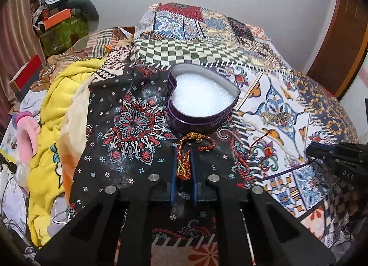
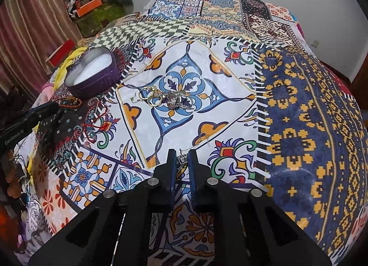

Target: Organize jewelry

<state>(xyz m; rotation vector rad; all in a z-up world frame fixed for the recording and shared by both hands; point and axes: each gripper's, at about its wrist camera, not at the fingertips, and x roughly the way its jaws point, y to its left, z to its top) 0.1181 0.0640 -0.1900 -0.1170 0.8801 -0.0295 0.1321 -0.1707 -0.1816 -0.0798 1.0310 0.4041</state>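
On patchwork bedspread (image 2: 230, 82) | left tool (image 1: 184, 162) pinches braided bracelet (image 1: 184, 151) | right tool (image 2: 182, 157) pinches ring (image 2: 182, 158)

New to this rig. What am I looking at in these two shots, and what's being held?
No robot arm here: a person carries a two-finger gripper in each hand, each with a fisheye camera looking along its fingers.

Left wrist view: the left gripper is shut on a red-and-gold braided cord bracelet, just short of an open purple heart-shaped tin lined with white foam.

Right wrist view: the right gripper pinches a small silver ring. Ahead, a pile of gold and silver jewelry lies on the patchwork bedspread. The tin sits far left.

Nothing is in the tin yet.
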